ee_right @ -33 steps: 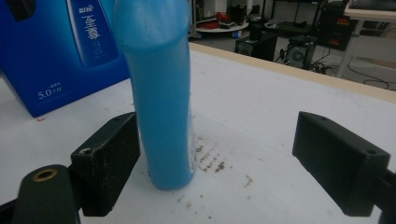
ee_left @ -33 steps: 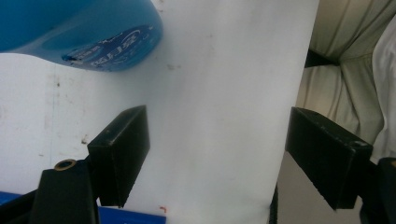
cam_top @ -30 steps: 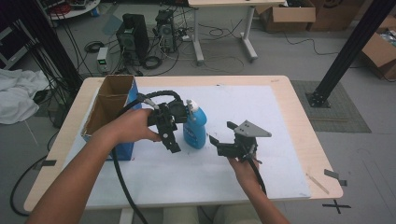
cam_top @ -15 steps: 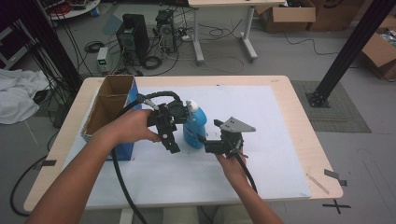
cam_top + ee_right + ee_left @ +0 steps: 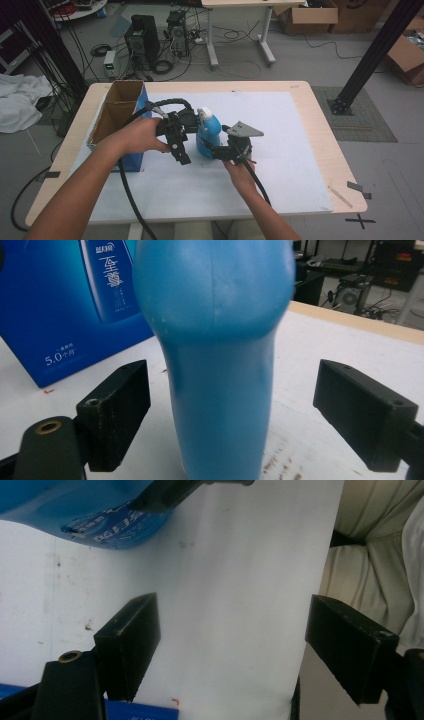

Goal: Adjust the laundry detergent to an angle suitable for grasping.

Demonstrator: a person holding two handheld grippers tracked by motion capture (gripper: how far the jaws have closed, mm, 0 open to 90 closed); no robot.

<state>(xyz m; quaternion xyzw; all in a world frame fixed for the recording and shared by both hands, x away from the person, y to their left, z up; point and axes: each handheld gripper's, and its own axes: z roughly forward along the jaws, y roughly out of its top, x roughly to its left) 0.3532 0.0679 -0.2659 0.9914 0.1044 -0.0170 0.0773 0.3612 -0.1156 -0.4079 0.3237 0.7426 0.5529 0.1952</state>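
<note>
Right gripper (image 5: 232, 415) fingers are spread around the upright bottle (image 5: 220, 355), left gripper (image 5: 235, 645) fingers spread on nothing; an off-centre close may topple it.

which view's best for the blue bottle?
Right gripper view: the blue bottle stands close up between the open jaws. High view shows it whole but small, white cap included. Left gripper view catches just its labelled lower edge.

Blue bottle (image 5: 220, 355), white cap; blue box (image 5: 70, 300), white lettering; white sheet (image 5: 280, 150); black jaws.
</note>
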